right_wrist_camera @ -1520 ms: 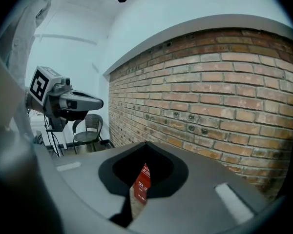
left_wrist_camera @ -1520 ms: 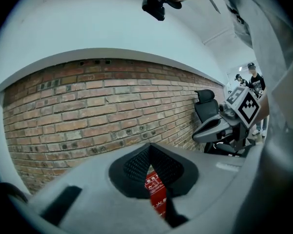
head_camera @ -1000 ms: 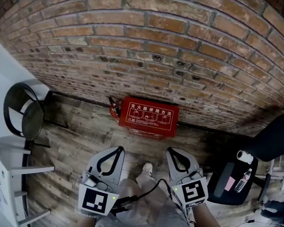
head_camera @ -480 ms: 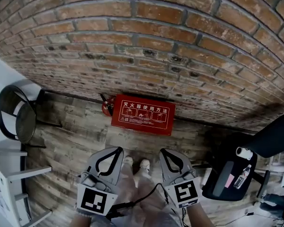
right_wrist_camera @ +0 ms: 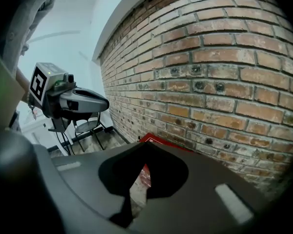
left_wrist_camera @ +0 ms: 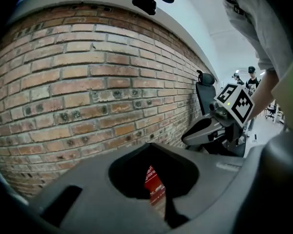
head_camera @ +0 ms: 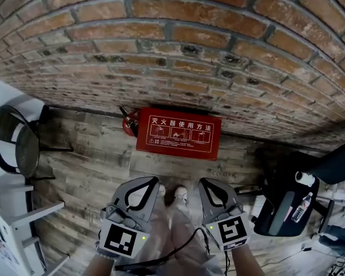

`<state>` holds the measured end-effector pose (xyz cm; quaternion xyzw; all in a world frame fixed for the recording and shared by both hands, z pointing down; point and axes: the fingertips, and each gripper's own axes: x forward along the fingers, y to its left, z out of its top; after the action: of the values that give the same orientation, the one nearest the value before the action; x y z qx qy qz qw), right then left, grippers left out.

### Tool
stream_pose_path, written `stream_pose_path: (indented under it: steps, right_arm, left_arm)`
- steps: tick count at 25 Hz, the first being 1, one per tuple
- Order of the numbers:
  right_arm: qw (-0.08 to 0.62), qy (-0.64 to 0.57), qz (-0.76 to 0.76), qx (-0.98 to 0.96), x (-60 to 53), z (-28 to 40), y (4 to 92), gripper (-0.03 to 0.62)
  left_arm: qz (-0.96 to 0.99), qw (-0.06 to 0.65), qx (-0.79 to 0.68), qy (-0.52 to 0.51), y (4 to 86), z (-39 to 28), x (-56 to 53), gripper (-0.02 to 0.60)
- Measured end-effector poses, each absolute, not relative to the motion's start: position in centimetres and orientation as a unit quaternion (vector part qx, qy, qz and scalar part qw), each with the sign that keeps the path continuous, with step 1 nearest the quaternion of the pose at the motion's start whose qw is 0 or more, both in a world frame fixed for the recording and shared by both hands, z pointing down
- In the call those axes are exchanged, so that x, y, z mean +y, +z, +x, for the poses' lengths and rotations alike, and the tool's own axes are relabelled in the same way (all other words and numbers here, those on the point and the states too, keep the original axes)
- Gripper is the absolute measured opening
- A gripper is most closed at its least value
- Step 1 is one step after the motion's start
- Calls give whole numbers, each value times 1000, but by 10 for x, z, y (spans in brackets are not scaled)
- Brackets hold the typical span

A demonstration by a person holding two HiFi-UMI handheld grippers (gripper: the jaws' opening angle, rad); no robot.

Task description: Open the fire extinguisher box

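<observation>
My left gripper and my right gripper hung side by side above the floor, both angled forward and down, each a smooth grey plastic shell with a black-and-white marker cube at its back. Each gripper's 2 jaws were pressed together at the tips with nothing pinched between them; behind the tips they curved apart into a dark, heart-shaped opening.

The fire extinguisher box lay ahead of both grippers and well apart from them, at the far edge of the floor where it met the brick wall. It was a flat red rectangle with squared corners, its lid closed, with a row of white characters and small pictograms on its face. In each gripper view only a red sliver of it showed through the opening behind the jaw tips. Touching or just beside its left end sat a rounded red object with a black fitting.

The floor was weathered grey-brown planks with rough grain. The wall was coarse red-brown brick with pale mortar and small dark holes. A black round-seated chair stood near the floor's left edge, a black office chair near its right
</observation>
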<state>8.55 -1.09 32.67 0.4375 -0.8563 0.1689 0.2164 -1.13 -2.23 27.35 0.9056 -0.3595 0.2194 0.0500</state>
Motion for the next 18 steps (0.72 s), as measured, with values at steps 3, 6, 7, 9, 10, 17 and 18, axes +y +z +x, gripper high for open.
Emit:
stream_pose_path:
  steps: [3, 6, 7, 9, 10, 17, 18]
  right_arm:
    - [217, 180, 438, -853, -17, 81, 348, 5]
    - [219, 194, 441, -849, -20, 79, 372, 5]
    - [220, 197, 441, -848, -22, 79, 379, 5]
    - [221, 203, 440, -846, -24, 77, 393, 5]
    - [222, 208, 440, -845, -24, 76, 400, 5]
    - [224, 249, 441, -833, -23, 72, 456, 5]
    - [223, 257, 440, -831, -23, 71, 464, 5]
  left_arm:
    - [907, 63, -352, 222, 298, -14, -27, -2]
    - [907, 68, -345, 230, 324, -15, -31, -2]
    - [907, 68, -346, 230, 332, -15, -32, -2]
    - [907, 72, -348, 228, 348, -16, -35, -2]
    - [907, 75, -348, 228, 357, -16, -35, -2]
    - [909, 69, -320, 258, 417, -12, -34, -2]
    - [908, 73, -320, 260, 427, -12, -33, -2]
